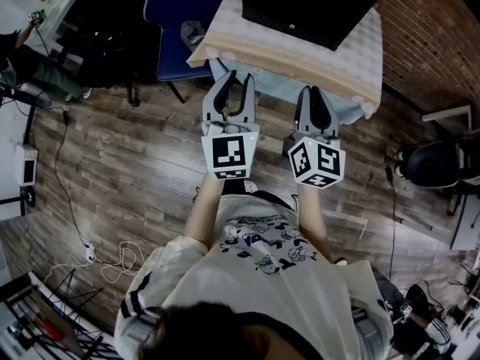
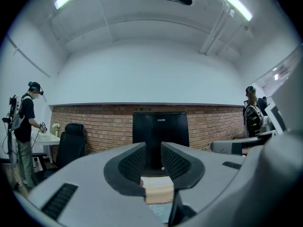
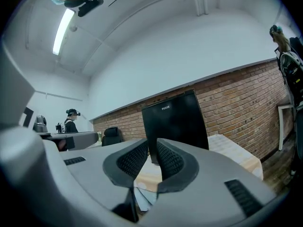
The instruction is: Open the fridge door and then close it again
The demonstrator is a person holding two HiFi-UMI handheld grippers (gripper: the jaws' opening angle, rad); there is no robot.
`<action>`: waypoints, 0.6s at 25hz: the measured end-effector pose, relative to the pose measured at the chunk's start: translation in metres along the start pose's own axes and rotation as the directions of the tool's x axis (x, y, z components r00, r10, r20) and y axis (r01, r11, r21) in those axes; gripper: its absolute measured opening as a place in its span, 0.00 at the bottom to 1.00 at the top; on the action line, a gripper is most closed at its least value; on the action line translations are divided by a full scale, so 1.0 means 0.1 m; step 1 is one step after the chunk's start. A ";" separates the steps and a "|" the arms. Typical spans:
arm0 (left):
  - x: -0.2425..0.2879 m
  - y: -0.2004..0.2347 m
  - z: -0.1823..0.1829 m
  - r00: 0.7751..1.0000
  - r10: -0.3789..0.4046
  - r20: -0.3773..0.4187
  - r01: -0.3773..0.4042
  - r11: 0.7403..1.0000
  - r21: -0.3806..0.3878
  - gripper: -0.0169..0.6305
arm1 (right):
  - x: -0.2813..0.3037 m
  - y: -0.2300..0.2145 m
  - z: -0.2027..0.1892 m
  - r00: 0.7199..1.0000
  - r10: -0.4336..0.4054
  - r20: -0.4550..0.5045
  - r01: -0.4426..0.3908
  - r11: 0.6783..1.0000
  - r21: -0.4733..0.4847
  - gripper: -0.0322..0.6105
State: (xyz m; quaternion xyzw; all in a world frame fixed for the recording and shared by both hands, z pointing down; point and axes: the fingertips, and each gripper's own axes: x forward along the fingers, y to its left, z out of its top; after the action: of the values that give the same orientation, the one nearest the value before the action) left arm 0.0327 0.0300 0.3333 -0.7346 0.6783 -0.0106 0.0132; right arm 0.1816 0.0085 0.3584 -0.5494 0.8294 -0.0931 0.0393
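Note:
A small black fridge (image 1: 315, 6) stands with its door closed on a table under a pale patterned cloth (image 1: 300, 55), against a brick wall. It faces me in the left gripper view (image 2: 160, 126) and stands slightly right in the right gripper view (image 3: 176, 122). A person holds both grippers side by side, level and pointing at the table's front edge, short of the fridge. The left gripper (image 1: 234, 81) (image 2: 152, 151) is shut with nothing between its pads. The right gripper (image 1: 316, 96) (image 3: 152, 149) is also shut and empty.
A blue chair (image 1: 176, 21) stands left of the table, and a black office chair (image 2: 71, 143) is by the brick wall. People wearing headsets stand at the far left (image 2: 26, 122) and right (image 2: 253, 115). Cables (image 1: 112, 261) lie on the wood floor; dark gear (image 1: 439, 163) sits at right.

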 end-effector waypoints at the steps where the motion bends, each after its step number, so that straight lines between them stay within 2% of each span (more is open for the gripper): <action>1: 0.06 0.03 -0.02 1.000 0.001 -0.001 -0.001 1.000 -0.003 0.20 | 0.05 -0.01 -0.01 1.000 -0.003 0.000 0.003 1.000 -0.001 0.16; 7: 0.48 0.23 -0.07 1.000 0.000 0.002 0.000 0.999 -0.032 0.20 | 0.46 -0.05 -0.02 1.000 -0.024 -0.006 0.024 1.000 -0.007 0.16; 15: 1.23 0.62 -0.11 0.998 -0.055 -0.010 0.054 0.997 -0.057 0.20 | 1.18 -0.03 0.03 0.996 -0.088 0.003 0.088 0.996 -0.009 0.16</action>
State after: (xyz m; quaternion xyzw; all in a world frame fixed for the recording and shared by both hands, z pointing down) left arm -0.0200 -0.0981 0.3416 -0.7527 0.6582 0.0041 -0.0119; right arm 0.1387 -0.1017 0.3605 -0.5858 0.8047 -0.0904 0.0339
